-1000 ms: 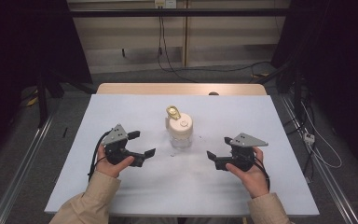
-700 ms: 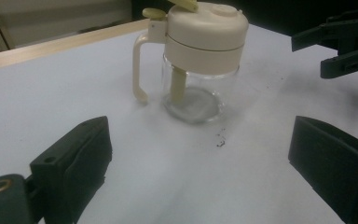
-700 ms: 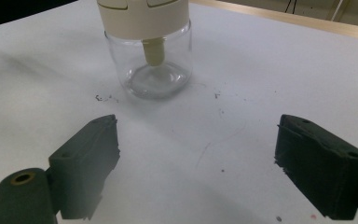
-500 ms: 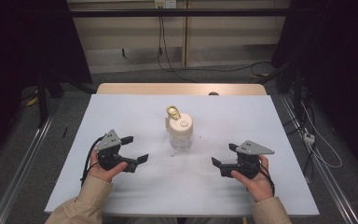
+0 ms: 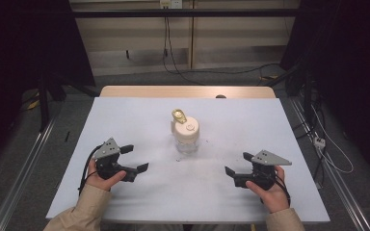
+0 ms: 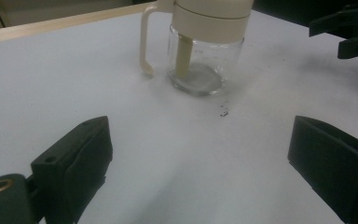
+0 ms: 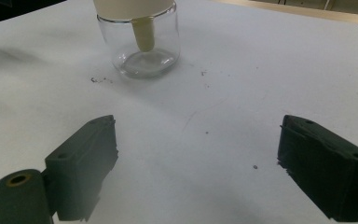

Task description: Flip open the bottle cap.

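We see both forearms reaching in low over the white tabletop (image 5: 139, 120), each hand wrapped around its tongs. The left tongs (image 5: 134, 159) and right tongs (image 5: 237, 169) both gape wide, holding nothing and angled inward. Between them, farther back, stands the glass jar (image 5: 186, 135) with its cream lid, apart from both.

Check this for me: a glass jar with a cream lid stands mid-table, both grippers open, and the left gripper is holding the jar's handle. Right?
Not quite. The left gripper holds nothing; in the left gripper view its open jaws stand well short of the jar. The rest is right.
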Action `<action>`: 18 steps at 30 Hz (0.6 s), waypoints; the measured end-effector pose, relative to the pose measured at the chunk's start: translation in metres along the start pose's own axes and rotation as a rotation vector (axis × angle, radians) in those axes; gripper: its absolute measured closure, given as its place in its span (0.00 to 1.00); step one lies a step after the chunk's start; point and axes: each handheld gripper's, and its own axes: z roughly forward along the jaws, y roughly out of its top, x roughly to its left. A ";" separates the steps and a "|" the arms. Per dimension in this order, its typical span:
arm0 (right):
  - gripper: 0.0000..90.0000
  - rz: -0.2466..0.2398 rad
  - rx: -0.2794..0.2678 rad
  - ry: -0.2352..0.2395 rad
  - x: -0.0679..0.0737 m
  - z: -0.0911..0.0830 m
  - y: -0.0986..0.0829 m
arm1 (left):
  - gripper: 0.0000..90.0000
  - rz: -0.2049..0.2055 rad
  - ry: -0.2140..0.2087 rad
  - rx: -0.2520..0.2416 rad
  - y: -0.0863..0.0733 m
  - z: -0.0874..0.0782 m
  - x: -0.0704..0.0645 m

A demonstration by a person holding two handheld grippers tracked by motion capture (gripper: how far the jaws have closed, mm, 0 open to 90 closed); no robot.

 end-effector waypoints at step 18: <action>0.13 0.001 0.011 -0.016 -0.003 -0.009 -0.008 | 0.07 -0.001 0.032 0.011 -0.014 -0.017 0.008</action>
